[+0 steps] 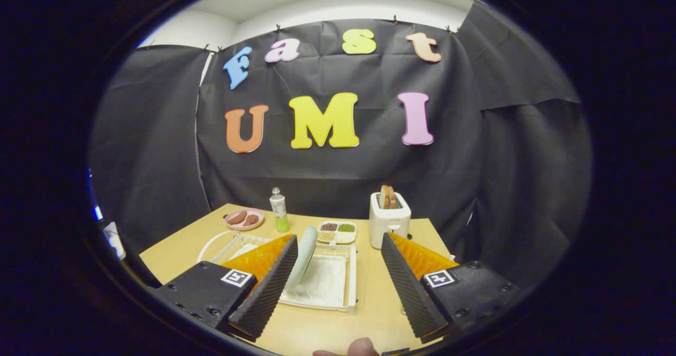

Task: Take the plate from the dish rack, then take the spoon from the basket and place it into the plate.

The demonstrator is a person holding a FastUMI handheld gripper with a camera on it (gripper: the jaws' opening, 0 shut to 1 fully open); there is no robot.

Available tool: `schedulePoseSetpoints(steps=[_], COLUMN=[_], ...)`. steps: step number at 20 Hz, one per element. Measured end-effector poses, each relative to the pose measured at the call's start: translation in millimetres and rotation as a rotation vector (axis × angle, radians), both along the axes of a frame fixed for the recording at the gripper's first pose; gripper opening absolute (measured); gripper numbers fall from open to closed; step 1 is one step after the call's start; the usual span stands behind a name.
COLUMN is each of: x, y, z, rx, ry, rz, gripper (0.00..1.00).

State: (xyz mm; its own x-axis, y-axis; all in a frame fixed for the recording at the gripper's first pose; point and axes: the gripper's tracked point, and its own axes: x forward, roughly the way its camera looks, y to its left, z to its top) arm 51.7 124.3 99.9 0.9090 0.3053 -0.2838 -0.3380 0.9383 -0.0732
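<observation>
A pale green plate (304, 254) stands on edge in a white dish rack (338, 287) on the wooden table, just beside the tip of my left finger. My gripper (338, 242) hangs open above the table, its fingers wide apart with nothing between them. The rack lies below and between the fingers. A white wire basket (232, 244) sits left of the rack, partly hidden behind the left finger; I cannot make out the spoon in it.
At the back of the table (369, 314) stand a pink dish of brown food (244, 218), a small bottle with green liquid (279, 211), a divided tray of seasonings (337, 232) and a white toaster with bread (389, 217). A fingertip (362, 347) shows near me.
</observation>
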Motion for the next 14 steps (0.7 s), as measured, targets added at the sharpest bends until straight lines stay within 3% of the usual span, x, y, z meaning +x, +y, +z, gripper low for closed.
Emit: schedulePoseSetpoints(steps=[7, 14], x=[43.2, 87.8], y=[60.7, 92.6], z=[-24.9, -75.3], rx=[-0.081, -0.140], ry=[0.233, 0.493], rz=[0.052, 0.013], gripper=[1.00, 1.00])
